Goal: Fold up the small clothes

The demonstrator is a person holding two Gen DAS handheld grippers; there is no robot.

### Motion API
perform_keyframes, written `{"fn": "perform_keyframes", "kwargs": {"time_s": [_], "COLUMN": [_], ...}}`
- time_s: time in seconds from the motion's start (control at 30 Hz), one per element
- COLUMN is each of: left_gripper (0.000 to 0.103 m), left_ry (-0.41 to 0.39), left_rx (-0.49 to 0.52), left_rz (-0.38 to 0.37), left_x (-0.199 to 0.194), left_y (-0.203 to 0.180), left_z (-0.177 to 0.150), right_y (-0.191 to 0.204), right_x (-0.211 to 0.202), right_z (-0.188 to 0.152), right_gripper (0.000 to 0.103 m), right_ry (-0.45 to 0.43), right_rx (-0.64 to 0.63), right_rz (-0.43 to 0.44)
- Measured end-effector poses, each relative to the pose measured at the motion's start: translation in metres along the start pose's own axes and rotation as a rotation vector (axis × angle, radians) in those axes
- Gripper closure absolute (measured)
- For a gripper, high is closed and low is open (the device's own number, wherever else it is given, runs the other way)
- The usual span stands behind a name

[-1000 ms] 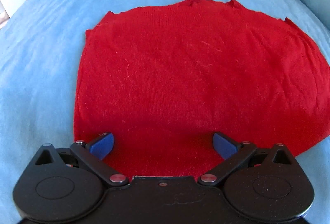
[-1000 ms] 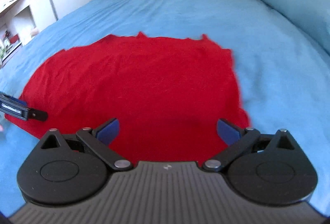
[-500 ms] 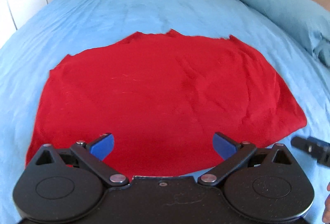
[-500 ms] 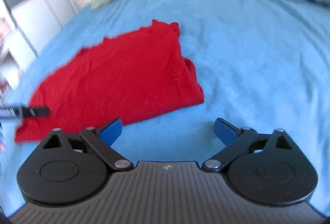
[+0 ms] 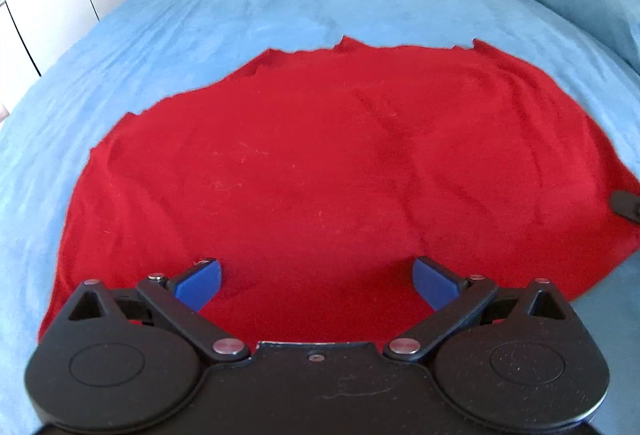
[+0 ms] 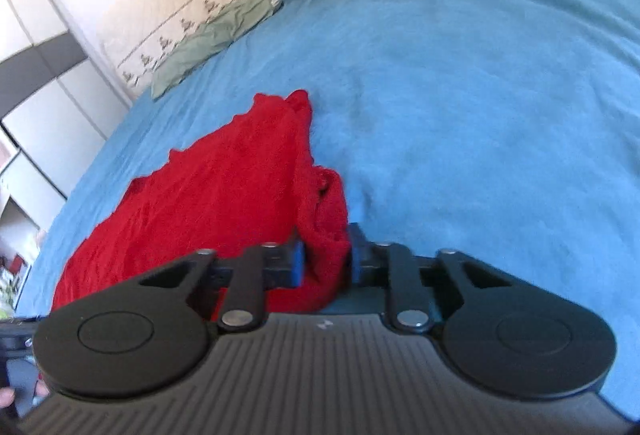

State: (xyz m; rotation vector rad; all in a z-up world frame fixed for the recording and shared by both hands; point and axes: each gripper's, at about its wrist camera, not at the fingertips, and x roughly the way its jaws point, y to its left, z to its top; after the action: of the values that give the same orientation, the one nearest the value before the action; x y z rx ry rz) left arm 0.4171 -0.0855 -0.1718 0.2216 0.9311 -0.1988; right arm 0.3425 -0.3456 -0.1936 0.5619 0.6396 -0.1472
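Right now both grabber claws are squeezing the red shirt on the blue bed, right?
Not quite. Only the right gripper is squeezing the red shirt; the right wrist view shows its fingers closed on a bunched edge. In the left wrist view, the left gripper hangs over the shirt with its fingers wide apart, holding nothing. The shirt does lie on the blue bed.

red garment (image 6: 224, 195) edge hidden between right tool (image 6: 326, 263) pads; cloth blurred, perhaps bunched; left edge clutter unreadable.
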Motion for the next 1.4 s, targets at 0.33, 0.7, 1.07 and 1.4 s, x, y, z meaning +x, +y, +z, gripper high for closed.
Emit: {"fn": "perform_keyframes", "kwargs": {"time_s": [0.33,0.7,1.07,1.4], "left_gripper": [0.001,0.001,0.001,0.001], "left_ry": [0.036,0.055,-0.023,-0.067], "left_rx": [-0.054,-0.032,-0.099,-0.219], "left_rz": [-0.041,0.115,-0.067,-0.052], "left_x": [-0.009,-0.042,-0.061,-0.055], "left_y": [0.045,0.183,0.207,0.212], "left_z": [0.017,-0.057,-0.087,-0.064], "right_y": [0.144,0.36,0.314,0.21], "right_x": [-0.025,0.06,0.003,-0.013], "right_z": [0.069,-0.059,-0.037,-0.091], "right_gripper": [0.079,0.079,0.0,0.004], "right_ry": [0.026,0.385,0.136,0.087], "right_rx": [-0.206,-0.592,-0.595,-0.761], "right_rz": [0.184,0.518,0.512,0.123]}}
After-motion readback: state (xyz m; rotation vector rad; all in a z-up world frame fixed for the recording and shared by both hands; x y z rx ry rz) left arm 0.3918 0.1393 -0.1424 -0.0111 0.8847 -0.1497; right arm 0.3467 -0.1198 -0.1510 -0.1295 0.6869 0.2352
